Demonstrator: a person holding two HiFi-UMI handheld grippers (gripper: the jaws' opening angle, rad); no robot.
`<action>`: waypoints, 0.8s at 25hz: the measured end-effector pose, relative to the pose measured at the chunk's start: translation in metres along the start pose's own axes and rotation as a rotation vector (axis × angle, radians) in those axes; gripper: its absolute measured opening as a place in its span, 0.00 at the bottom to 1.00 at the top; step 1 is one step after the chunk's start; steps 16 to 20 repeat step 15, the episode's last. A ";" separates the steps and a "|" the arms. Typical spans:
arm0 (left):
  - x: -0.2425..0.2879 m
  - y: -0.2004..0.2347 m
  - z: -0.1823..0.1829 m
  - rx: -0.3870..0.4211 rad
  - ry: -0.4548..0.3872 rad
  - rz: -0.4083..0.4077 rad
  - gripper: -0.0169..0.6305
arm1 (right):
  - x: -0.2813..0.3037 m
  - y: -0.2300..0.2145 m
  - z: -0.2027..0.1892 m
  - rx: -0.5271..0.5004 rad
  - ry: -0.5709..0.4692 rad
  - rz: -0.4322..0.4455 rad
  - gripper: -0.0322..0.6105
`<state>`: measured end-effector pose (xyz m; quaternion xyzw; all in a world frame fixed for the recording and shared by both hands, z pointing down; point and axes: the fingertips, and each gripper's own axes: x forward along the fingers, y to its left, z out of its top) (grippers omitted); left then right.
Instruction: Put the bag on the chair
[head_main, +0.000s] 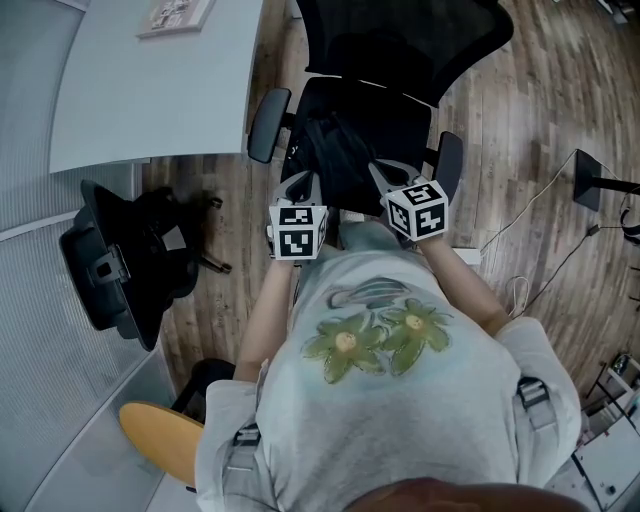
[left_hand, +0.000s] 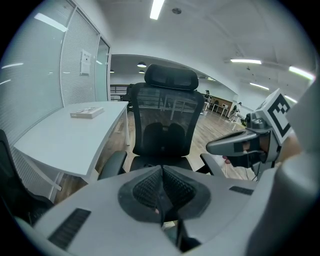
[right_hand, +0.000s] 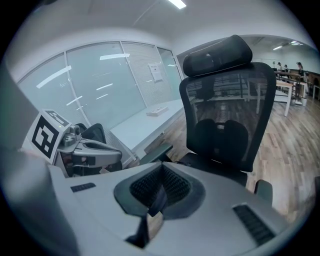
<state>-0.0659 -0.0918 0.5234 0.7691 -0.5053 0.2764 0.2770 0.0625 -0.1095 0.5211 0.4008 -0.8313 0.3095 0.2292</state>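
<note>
A black bag (head_main: 338, 155) is over the seat of the black mesh office chair (head_main: 400, 45), between my two grippers; whether it rests on the seat I cannot tell. My left gripper (head_main: 303, 183) is at its left side, with its jaws shut on a thin dark bag strap (left_hand: 161, 197). On the bag's right side, my right gripper (head_main: 383, 175) is shut on another dark strap (right_hand: 159, 195) with a tan tag. In both gripper views the chair's backrest (left_hand: 167, 117) (right_hand: 227, 115) stands straight ahead, and the bag's body is hidden below the jaws.
A white desk (head_main: 150, 90) with a booklet (head_main: 175, 15) stands at the left of the chair. A second black chair (head_main: 120, 260) is at the left, and a yellow stool seat (head_main: 160, 435) behind me. Cables (head_main: 555, 255) and a black stand base (head_main: 590, 180) lie on the wooden floor at the right.
</note>
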 end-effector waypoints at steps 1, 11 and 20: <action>0.000 0.001 0.000 -0.003 0.000 0.002 0.06 | -0.001 0.000 0.000 0.000 -0.002 0.000 0.06; -0.004 -0.004 0.007 0.013 -0.032 -0.018 0.05 | -0.007 -0.003 0.000 -0.010 -0.005 -0.003 0.06; -0.003 -0.010 0.008 0.038 -0.022 -0.021 0.05 | -0.010 -0.004 -0.001 -0.015 -0.002 -0.004 0.06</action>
